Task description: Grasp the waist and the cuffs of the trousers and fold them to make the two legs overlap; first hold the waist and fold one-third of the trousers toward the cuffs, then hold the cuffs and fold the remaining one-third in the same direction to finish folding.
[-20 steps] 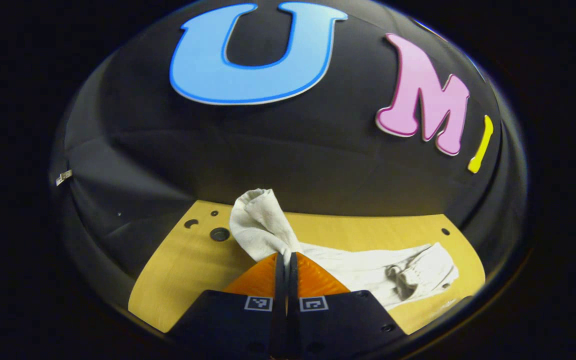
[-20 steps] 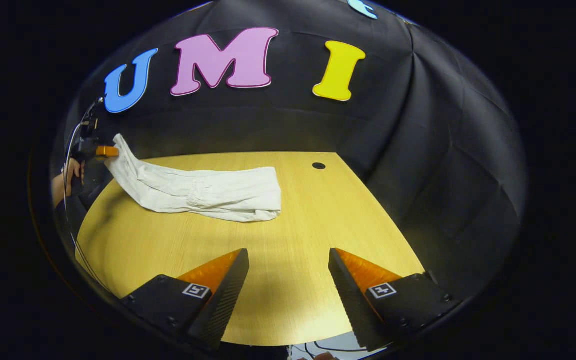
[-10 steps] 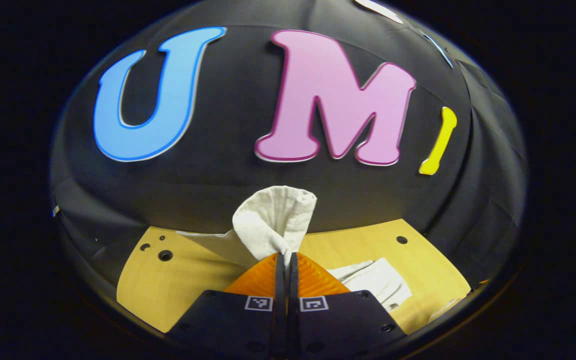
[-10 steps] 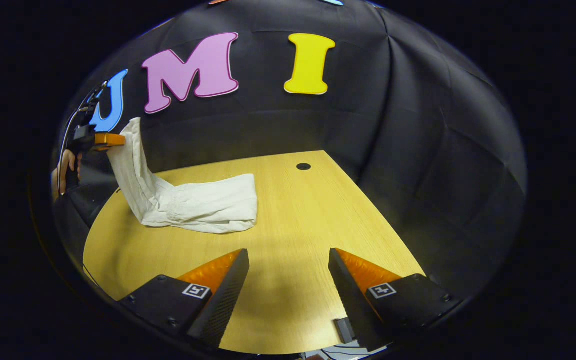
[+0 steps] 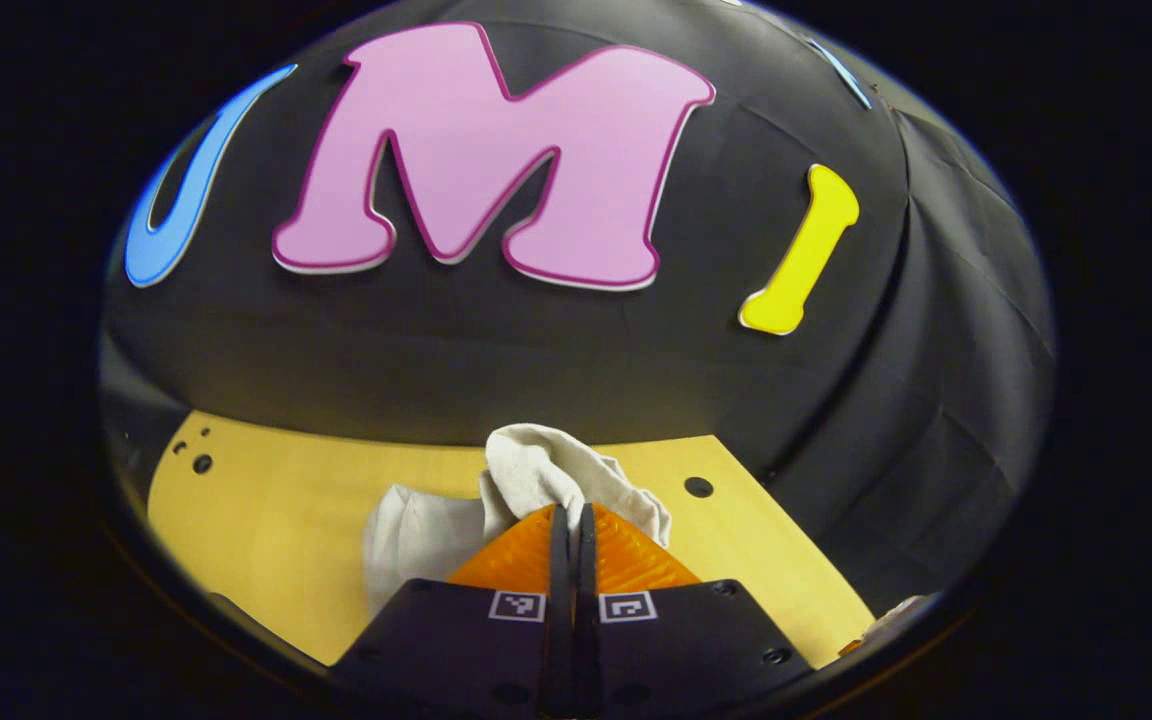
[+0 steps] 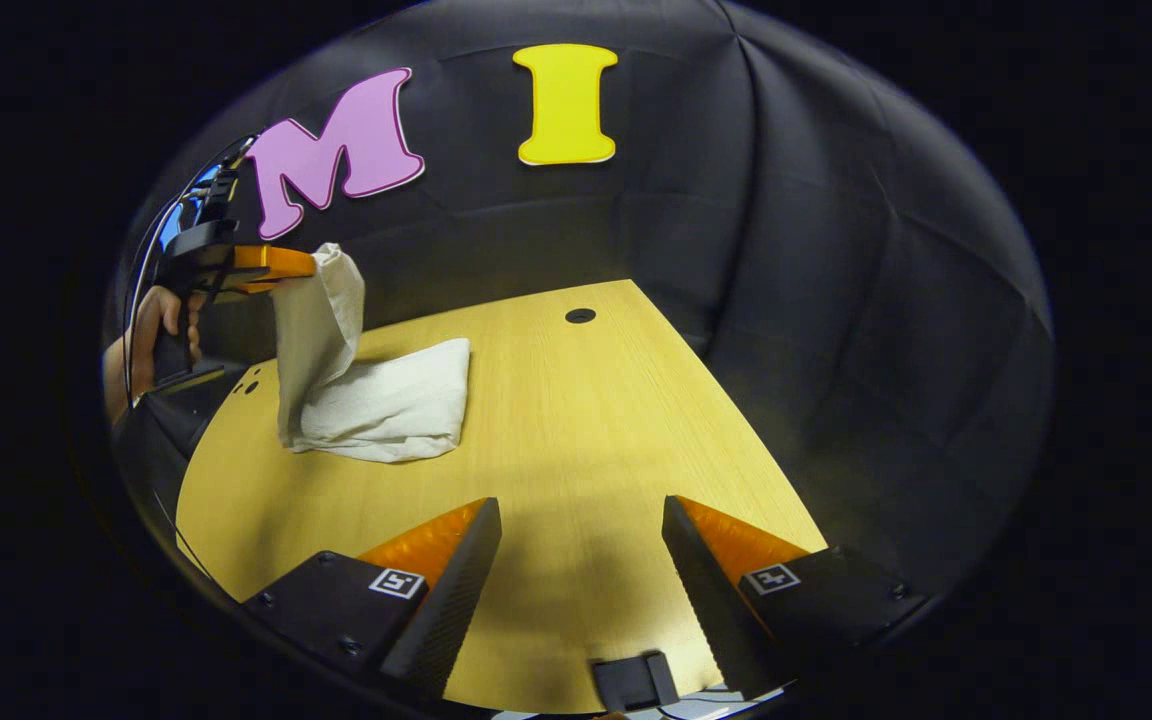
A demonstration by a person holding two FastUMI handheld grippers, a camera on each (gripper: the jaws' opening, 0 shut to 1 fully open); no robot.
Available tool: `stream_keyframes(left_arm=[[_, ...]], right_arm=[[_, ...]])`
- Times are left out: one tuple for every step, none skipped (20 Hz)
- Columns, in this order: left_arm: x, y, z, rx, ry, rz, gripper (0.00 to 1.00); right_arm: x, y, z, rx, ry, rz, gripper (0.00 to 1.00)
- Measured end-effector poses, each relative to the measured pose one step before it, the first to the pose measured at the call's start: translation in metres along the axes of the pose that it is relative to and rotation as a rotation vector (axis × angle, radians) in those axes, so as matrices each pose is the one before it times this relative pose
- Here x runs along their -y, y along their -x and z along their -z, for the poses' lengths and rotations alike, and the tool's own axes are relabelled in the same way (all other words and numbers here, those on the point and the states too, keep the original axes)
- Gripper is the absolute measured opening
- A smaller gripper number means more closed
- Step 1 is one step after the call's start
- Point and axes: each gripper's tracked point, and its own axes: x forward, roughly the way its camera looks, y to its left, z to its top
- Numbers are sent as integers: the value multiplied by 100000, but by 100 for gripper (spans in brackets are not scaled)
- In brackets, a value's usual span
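Trousers (image 6: 376, 400) hang from my left gripper (image 5: 572, 512), clamped on the cuff end to carry it over; right gripper (image 6: 581, 520), at six o'clock, gapes empty.

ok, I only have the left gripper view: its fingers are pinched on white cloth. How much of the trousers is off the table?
Observer: In the right gripper view the left gripper holds one end of the trousers up; the rest lies folded on the table.
Operator: And the right gripper?
Observer: The right gripper is open, holding nothing, over bare table nearer the front edge.
Operator: Who is holding the left one?
Observer: A hand grips it at the table's left end.
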Motion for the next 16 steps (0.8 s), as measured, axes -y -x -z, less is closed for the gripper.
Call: stream_keyframes(left_arm=[[1067,-952,983,-1439,1668,107,5],[754,-729,807,-1312,871,-239,5],[560,-662,999,-1554,736,-142,5],[718,-494,917,-1769,414,90,5],[615,-617,878,-2138,-132,-480,5],[289,-365,746,-1469,-723,-1218,5],[117,-305,846,-1458,-1280,-1337,5],[402,-317,612,-1119,-1791,-882,9],[572,-362,345,-869,-1985,242,12],[606,164,449,-152,-1552,1540,29],[711,475,329,141,-1413,1870,19],[379,580,176,446,-1491,1450,40],[258,651,32,426,-1562,1394,60],[-33,776,-51,927,-1481,48,58],[-254,1053,-165,1349,-2086,-773,71],[-599,1031,55,976,-2518,-1832,85]], right_arm=[[366,-105,-7,-162,-773,-814,99],[326,-67,41,-289,-640,-732,99],[354,61,331,-496,-204,-616,99],[440,46,339,-612,210,-217,99],[319,89,367,-642,223,-184,100],[105,17,331,-730,203,-667,100],[105,58,310,-711,311,-605,100],[53,-92,185,-536,419,-498,100],[32,-33,118,-209,269,-451,100],[-27,-78,12,23,-141,-347,99],[-164,-33,-81,243,-472,-409,99],[-156,-47,-103,233,-609,-134,100],[-228,-109,-122,139,-511,-269,100],[-430,-242,-240,277,-150,-241,100],[-349,-46,-9,473,273,-81,99],[-222,76,238,-140,477,53,99]])
